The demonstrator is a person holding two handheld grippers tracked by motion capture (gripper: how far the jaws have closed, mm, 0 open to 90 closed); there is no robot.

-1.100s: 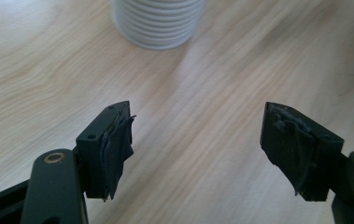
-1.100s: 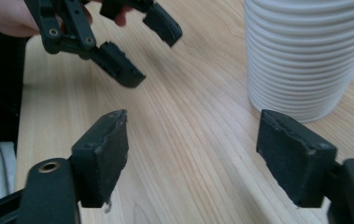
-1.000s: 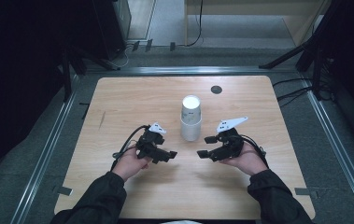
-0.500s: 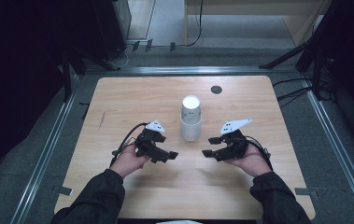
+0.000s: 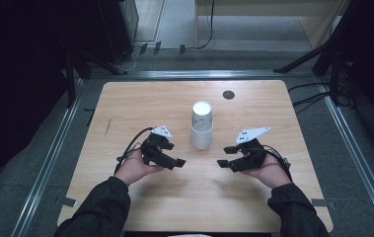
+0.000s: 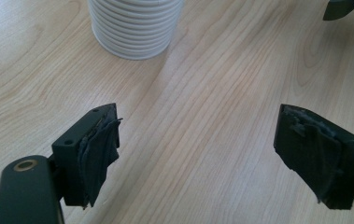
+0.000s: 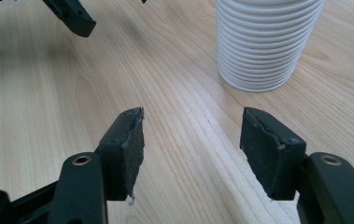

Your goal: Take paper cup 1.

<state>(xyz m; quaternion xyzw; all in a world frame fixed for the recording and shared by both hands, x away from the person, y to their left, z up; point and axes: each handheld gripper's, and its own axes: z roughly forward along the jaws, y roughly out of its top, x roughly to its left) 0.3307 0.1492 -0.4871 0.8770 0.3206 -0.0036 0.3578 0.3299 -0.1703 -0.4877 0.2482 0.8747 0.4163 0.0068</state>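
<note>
Wooden table (image 5: 125, 103), cup stack (image 5: 202, 125) mid-table

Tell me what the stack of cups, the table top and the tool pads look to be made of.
Stack of cups: probably paper or thin plastic, matte white; the many nested rims form even ribs in both gripper views.
Table top: wood or wood-look laminate, light and smooth, with flowing grain lines and a soft sheen.
Pads on the right tool: dark rubbery or foam-like sheet, matte, with frayed edges.

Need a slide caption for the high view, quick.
Two hand-held claws, left and right, flank a stack of white cups on a wooden table.
</note>
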